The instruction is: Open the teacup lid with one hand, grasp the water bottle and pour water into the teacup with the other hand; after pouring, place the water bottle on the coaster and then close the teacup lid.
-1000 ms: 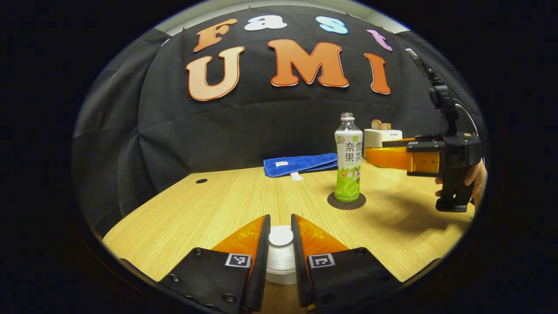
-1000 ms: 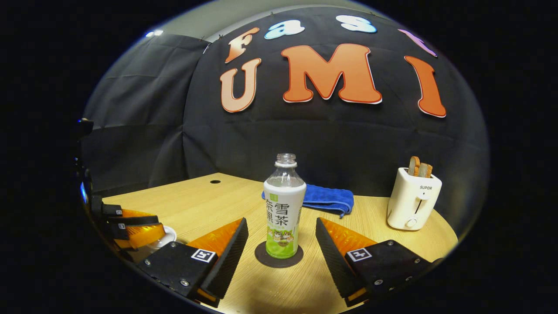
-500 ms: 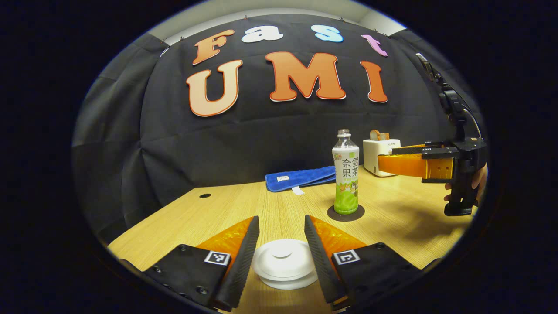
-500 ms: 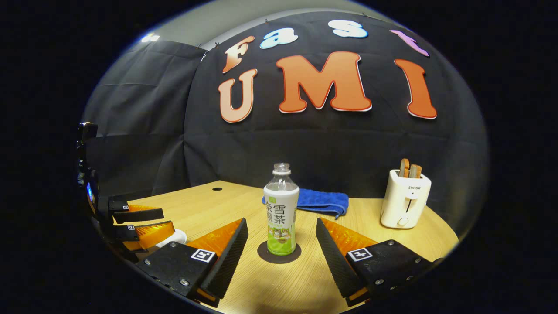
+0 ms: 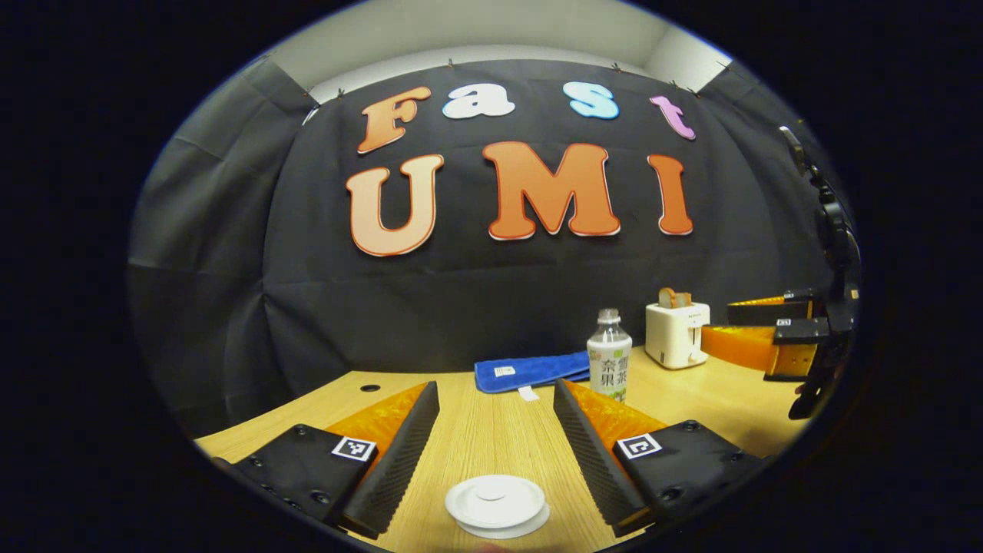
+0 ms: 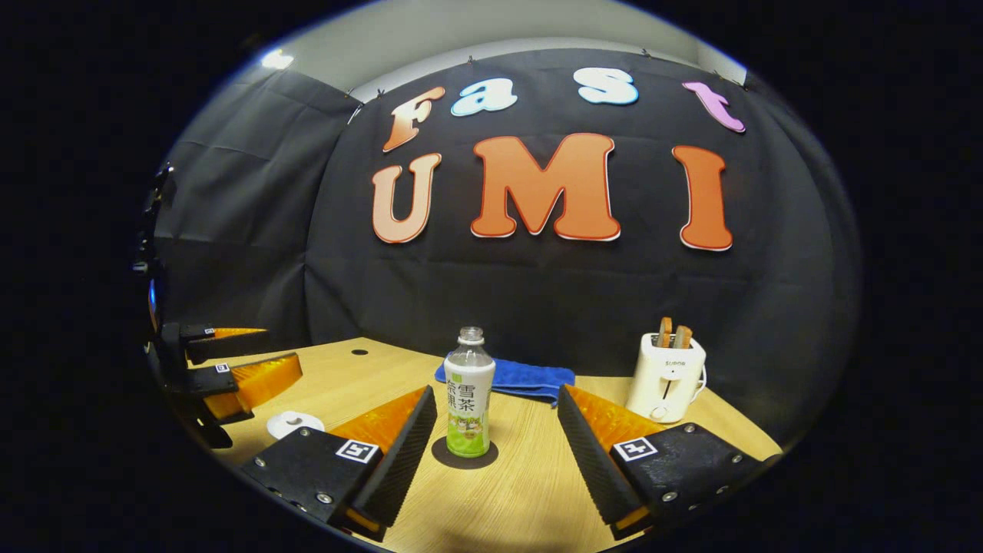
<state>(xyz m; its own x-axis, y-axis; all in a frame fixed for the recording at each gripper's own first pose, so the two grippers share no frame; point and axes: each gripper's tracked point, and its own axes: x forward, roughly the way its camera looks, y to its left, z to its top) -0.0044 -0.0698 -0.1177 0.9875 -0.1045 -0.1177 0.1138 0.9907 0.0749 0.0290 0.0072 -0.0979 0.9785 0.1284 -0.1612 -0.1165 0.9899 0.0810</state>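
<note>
I am holding both tongs released: left tongs (image 5: 491,453) over the lidded teacup (image 5: 497,504); right tongs (image 6: 497,453) facing the water bottle (image 6: 468,407) standing on its coaster (image 6: 464,455); both need backing straight off, I judge.

Water bottle (image 6: 469,399) had a white label w/ large dark characters and smaller print above; not transcribed here. Toaster (image 6: 665,378) had one short dark word on its front, too small to make out. Right gripper (image 6: 497,392) and left gripper (image 5: 495,385) each carried square b/w coded markers (image 6: 357,451), one per finger base.
</note>
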